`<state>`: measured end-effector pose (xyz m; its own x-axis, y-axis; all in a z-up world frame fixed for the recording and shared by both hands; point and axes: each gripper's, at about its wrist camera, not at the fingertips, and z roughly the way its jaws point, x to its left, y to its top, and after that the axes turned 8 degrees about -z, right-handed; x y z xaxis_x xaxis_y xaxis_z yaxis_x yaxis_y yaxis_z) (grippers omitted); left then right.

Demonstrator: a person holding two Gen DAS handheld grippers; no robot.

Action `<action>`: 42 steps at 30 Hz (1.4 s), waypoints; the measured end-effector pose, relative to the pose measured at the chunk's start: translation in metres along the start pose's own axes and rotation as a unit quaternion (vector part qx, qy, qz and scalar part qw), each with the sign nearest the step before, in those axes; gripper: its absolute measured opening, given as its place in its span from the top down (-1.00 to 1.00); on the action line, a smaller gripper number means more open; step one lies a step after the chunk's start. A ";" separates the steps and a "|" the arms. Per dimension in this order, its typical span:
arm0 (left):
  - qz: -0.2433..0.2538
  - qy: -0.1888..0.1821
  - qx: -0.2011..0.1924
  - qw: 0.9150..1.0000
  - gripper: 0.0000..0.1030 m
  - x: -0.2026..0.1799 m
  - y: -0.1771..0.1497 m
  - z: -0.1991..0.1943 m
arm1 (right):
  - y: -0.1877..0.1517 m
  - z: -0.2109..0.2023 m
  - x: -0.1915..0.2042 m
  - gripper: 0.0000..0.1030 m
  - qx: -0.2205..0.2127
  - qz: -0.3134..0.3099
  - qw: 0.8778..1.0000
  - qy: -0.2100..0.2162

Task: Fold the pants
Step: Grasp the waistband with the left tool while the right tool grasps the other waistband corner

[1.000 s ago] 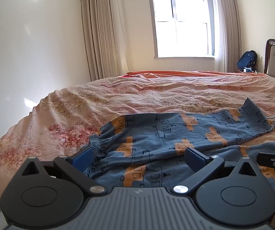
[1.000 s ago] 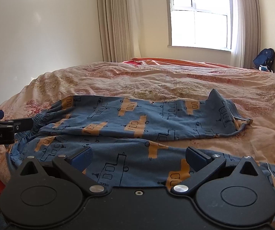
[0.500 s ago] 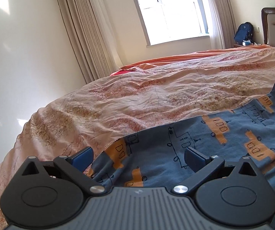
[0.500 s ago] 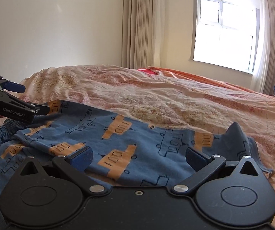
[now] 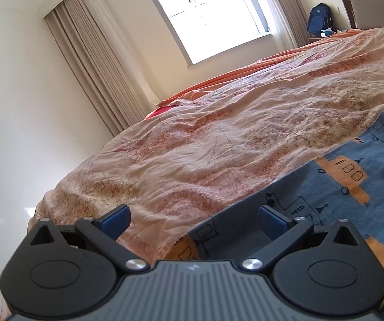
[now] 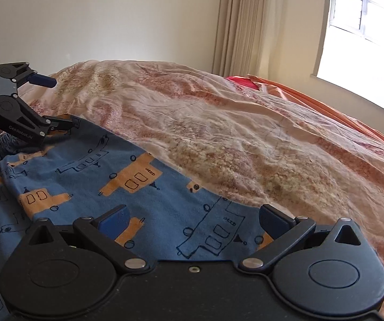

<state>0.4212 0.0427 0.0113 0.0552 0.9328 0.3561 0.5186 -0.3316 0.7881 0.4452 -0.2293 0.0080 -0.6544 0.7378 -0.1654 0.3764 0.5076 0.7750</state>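
Blue pants (image 5: pixel 352 187) with orange printed shapes lie flat on the bed; they also fill the lower left of the right wrist view (image 6: pixel 85 174). My left gripper (image 5: pixel 194 219) is open and tilted, low over the pants' far corner, which sits between its fingers. From the right wrist view the left gripper (image 6: pixel 55 101) shows one finger raised and the other resting at the cloth's far edge near the elastic waistband (image 6: pixel 2 144). My right gripper (image 6: pixel 194 219) is open, low over the far leg's edge, with cloth under both fingers.
A wrinkled peach floral bedcover (image 5: pixel 218 133) (image 6: pixel 245 133) stretches beyond the pants. A wall is close on the left. Curtains and a bright window (image 5: pixel 213 13) are at the back, with a dark backpack (image 5: pixel 320 18) and a headboard (image 5: pixel 374 0) at the far right.
Both grippers have moved forward and down over the pants to their far edge, and both views have tilted. Both stay open.
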 end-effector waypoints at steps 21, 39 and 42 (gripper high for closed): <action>0.008 -0.162 0.099 0.982 0.61 0.049 -0.007 0.059 | 0.035 0.104 -0.032 -0.67 0.098 -0.034 0.987 0.126; 0.026 -0.074 0.022 0.997 1.00 0.044 0.010 -0.007 | 0.051 0.074 -0.011 0.95 0.090 -0.111 0.989 0.042; 0.009 -0.051 0.018 0.998 1.00 0.054 0.014 -0.001 | 0.068 0.067 -0.007 0.95 0.039 -0.130 0.991 -0.014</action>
<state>0.4304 0.0878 0.0424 0.1508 0.9371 0.3148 0.5468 -0.3443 0.7632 0.5193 -0.1701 0.0207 -0.7174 0.5890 -0.3720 0.2471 0.7144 0.6546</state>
